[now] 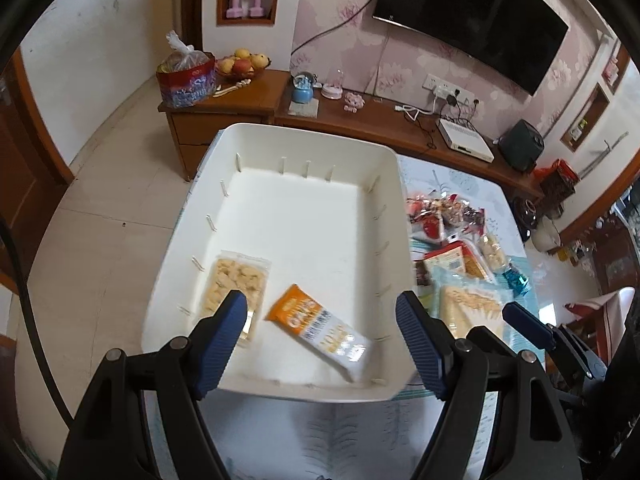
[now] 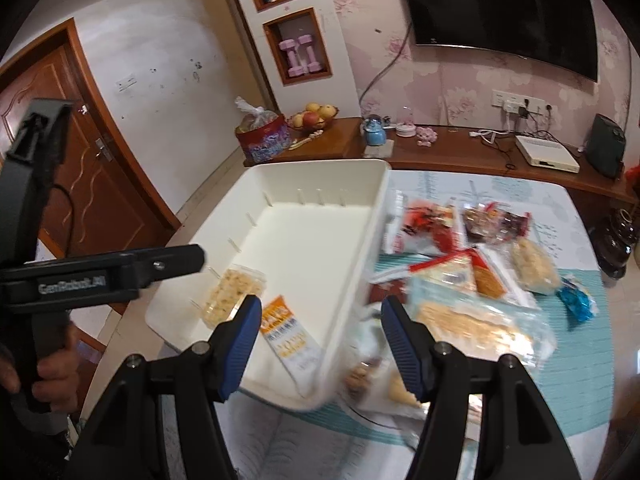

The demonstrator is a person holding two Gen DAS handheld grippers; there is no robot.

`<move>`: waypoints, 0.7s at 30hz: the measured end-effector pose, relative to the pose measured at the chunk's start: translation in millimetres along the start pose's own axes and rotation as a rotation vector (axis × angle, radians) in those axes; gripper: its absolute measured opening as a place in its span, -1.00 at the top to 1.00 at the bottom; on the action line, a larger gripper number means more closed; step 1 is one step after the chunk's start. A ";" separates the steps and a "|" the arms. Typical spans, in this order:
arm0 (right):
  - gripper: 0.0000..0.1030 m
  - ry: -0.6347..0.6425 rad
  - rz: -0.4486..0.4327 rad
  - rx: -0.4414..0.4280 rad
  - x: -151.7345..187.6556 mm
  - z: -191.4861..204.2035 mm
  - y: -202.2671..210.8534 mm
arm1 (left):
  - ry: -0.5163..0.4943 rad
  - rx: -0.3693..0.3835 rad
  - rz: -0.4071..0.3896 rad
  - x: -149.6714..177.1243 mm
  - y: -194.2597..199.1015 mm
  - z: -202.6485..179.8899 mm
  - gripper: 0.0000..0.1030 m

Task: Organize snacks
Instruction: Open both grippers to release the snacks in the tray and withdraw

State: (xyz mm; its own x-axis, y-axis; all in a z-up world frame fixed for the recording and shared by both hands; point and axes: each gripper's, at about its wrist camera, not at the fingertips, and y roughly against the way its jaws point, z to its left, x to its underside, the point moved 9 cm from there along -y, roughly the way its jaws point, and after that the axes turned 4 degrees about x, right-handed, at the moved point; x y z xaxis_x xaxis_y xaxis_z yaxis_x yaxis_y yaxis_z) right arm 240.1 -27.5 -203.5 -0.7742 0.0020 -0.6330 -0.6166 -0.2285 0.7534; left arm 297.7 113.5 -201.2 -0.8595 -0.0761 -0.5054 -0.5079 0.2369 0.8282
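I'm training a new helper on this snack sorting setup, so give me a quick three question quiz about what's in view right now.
1. True or false: the white bin already holds two snacks.
2. Which packet lies nearer the bin's middle: A) the orange oat bar packet or B) the clear tray of pale snacks?
3. Fill in: the left claw and right claw are both ____ and hold nothing.

Key: 1 true. 2 A. 3 open. The remaining snack pile lies on the table, to the right of the bin.
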 end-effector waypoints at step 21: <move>-0.22 0.004 0.053 -0.016 25.6 -148.7 48.4 | 0.220 0.143 0.061 81.5 -29.3 -148.4 -0.47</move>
State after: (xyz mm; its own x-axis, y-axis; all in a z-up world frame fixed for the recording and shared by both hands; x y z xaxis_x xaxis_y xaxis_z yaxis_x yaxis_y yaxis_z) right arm 211.7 -183.3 -209.7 -0.8052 -0.0146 -0.5928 -0.5722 -0.2433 0.7832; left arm 234.1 -43.4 -230.7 -0.8880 -0.2622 -0.3778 -0.4549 0.3804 0.8052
